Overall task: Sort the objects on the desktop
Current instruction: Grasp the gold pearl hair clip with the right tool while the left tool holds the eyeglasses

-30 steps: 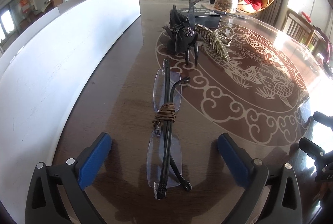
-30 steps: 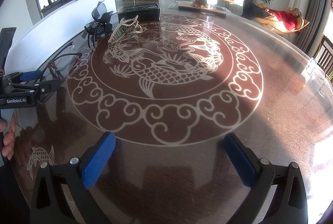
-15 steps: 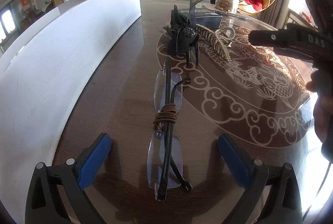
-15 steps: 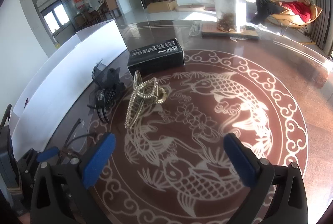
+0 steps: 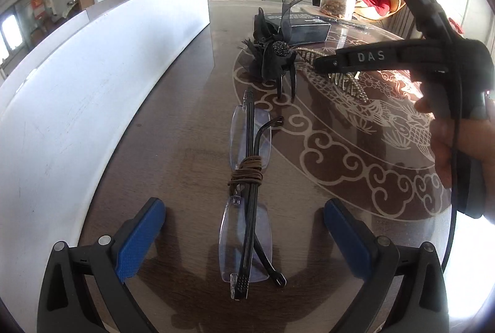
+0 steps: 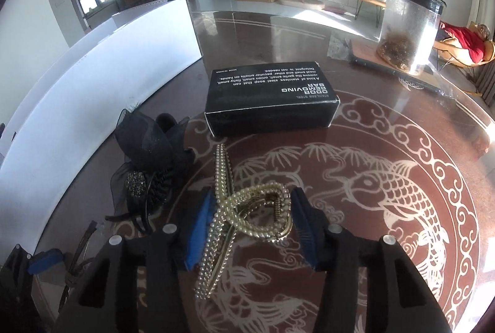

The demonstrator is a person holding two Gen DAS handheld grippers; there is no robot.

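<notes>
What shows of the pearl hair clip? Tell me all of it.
The hair clip is a gold-toned metal claw studded with small pearls, with looped handles, a coil spring and long toothed prongs. It lies flat on the table beside the black flower clip. The right gripper's blue jaws bracket its loops and are closing.

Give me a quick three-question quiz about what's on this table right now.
1. True or false: the glasses lie folded between the left tool's open fingers.
2. What is the right tool closing around? A) black box B) pearl hair clip C) black flower clip
3. What is wound round the middle of the glasses?

Key: 1 true; 2 B; 3 a brown cord.
</notes>
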